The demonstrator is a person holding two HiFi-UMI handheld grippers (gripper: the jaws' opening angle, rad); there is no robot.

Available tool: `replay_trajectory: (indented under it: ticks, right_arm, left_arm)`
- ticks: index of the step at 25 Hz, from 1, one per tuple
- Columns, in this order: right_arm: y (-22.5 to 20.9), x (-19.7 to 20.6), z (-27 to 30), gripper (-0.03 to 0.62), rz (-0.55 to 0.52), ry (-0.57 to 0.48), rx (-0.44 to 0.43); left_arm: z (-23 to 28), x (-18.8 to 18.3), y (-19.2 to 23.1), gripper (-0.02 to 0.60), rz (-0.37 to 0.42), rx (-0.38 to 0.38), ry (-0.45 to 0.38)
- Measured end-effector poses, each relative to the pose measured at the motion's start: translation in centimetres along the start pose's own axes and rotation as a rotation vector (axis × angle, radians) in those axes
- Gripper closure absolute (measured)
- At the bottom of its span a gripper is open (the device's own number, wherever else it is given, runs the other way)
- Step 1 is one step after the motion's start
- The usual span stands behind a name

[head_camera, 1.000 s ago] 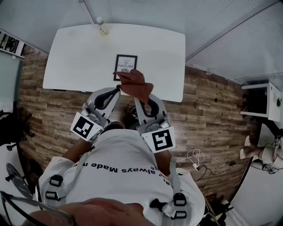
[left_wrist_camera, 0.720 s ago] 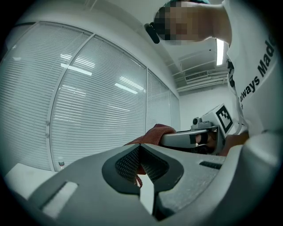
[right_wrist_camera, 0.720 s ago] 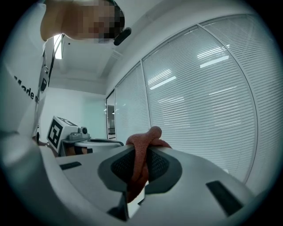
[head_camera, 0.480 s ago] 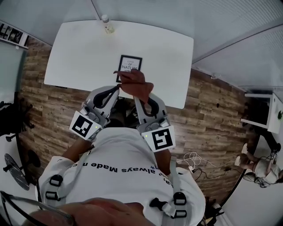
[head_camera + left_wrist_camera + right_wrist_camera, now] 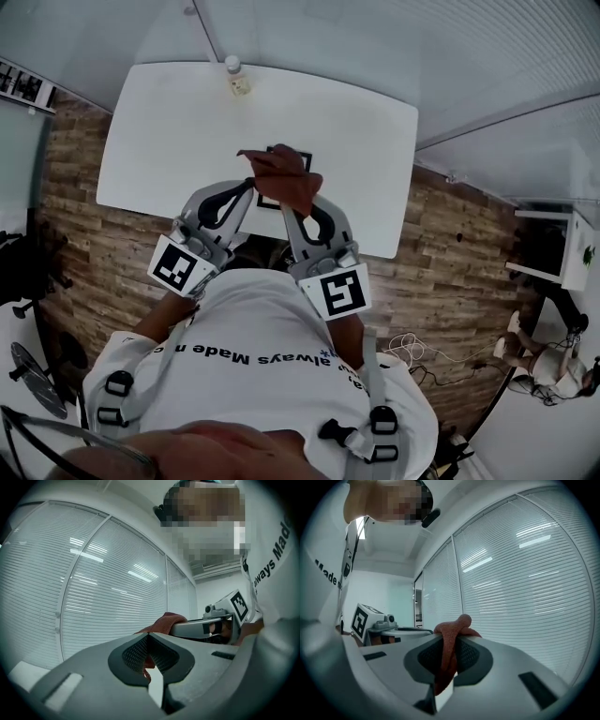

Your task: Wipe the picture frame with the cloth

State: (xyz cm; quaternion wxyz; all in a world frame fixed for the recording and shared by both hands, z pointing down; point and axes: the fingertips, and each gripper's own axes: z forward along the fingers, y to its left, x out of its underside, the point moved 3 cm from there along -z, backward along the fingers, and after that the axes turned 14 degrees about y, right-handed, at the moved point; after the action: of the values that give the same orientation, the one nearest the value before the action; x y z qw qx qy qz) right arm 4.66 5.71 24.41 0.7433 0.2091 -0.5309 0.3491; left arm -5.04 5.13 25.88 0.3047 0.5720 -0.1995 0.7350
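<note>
A black picture frame (image 5: 303, 159) lies flat near the white table's (image 5: 169, 141) front edge, and most of it is hidden under the cloth. The dark red cloth (image 5: 281, 176) hangs bunched above it, held up between both grippers. My right gripper (image 5: 286, 208) is shut on the cloth (image 5: 454, 626), which bulges out over its jaws (image 5: 449, 644). My left gripper (image 5: 249, 187) is shut too, with a corner of the cloth (image 5: 165, 619) pinched at its tips (image 5: 149, 637). Both gripper views point up at window blinds, so neither shows the frame or the table.
A small clear bottle (image 5: 236, 79) stands at the table's far edge. Wood-plank floor (image 5: 94, 244) surrounds the table. White furniture (image 5: 572, 248) stands at the far right, with cables (image 5: 412, 352) on the floor nearby.
The table and frame have slid down and right in the head view. The cloth now covers almost all of the frame's print. Both grippers keep their hold.
</note>
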Motion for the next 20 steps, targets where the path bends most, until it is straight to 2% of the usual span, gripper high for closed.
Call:
replay_trajectory:
  ticks: [10, 20]
  right_arm:
    - [-2.2, -2.5, 5.5, 0.579, 0.02, -0.002, 0.075]
    - [-6.0, -2.2, 5.4, 0.579, 0.038, 0.007, 0.089]
  left_arm:
    - [2.8, -1.2, 6.0, 0.58, 0.016, 0.086, -0.018]
    - [7.0, -1.7, 6.0, 0.58, 0.007, 0.109, 0.009]
